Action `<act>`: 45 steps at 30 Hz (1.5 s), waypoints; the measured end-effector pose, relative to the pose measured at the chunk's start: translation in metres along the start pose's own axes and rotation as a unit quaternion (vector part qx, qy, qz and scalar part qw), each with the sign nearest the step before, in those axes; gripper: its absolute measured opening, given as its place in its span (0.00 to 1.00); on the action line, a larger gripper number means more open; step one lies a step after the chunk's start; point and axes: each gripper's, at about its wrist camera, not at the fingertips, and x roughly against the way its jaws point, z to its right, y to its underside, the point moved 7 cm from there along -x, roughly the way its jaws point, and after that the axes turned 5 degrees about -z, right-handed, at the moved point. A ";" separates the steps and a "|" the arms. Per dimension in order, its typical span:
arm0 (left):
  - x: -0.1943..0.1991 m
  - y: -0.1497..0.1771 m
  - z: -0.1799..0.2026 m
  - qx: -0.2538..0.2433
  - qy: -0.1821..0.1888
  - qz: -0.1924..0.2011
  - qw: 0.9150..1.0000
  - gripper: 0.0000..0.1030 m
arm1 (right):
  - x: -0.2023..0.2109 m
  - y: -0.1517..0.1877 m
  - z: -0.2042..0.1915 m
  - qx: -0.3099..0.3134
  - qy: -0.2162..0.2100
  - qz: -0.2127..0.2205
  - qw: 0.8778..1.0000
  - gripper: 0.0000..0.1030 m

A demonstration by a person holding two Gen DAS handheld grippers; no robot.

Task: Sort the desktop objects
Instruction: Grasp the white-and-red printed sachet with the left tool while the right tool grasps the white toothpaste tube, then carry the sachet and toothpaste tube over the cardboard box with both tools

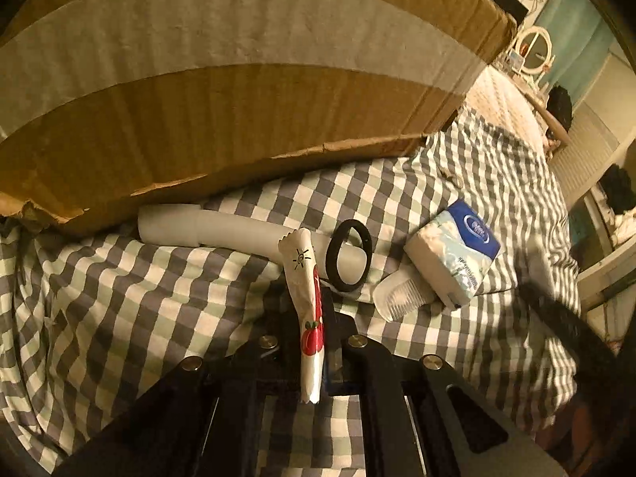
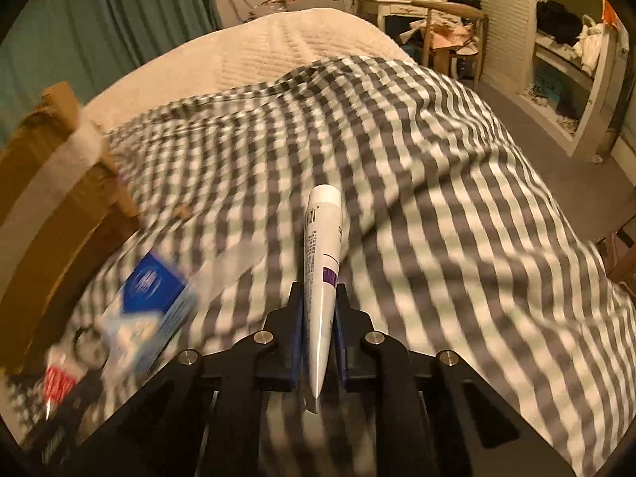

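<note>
Left wrist view alone shows the white tube (image 1: 222,230), black hair tie (image 1: 349,255) and clear comb (image 1: 401,298) on the checked bedspread (image 1: 119,298), below the cardboard box (image 1: 238,99). The left tongs (image 1: 314,314) clamp a sachet (image 1: 308,306) pointing to 12 o'clock. The tissue pack (image 1: 453,256) lies at 2 o'clock. Right tongs (image 2: 320,310) grip a white cream tube (image 2: 322,270), cap at 12 o'clock, above the bedspread.

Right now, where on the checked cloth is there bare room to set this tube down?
Bare checked cloth spreads ahead and right of the tube in the right tool. It is crowded by the cardboard box: white pipe, black ring, comb, tissue pack.
</note>
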 end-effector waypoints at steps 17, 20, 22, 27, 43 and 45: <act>0.079 0.015 0.016 -0.027 0.130 0.003 0.991 0.06 | 0.117 0.062 -0.005 0.026 -0.063 0.010 0.998 0.12; 0.104 0.015 0.011 -0.020 0.158 0.006 0.987 0.06 | 0.132 0.063 -0.013 0.038 -0.067 0.016 0.997 0.12; 0.119 0.012 0.009 -0.032 0.152 0.019 0.988 0.06 | 0.141 0.063 -0.022 0.047 -0.072 0.021 0.996 0.12; 0.149 -0.003 0.006 -0.065 0.124 0.039 0.989 0.06 | 0.167 0.063 -0.049 0.076 -0.081 0.034 0.993 0.12; 0.208 -0.061 0.005 -0.141 0.071 0.109 0.981 0.06 | 0.223 0.016 -0.157 0.170 -0.133 0.078 0.973 0.12; 0.212 -0.077 0.002 -0.142 0.066 0.128 0.979 0.06 | 0.221 0.008 -0.168 0.177 -0.134 0.083 0.972 0.12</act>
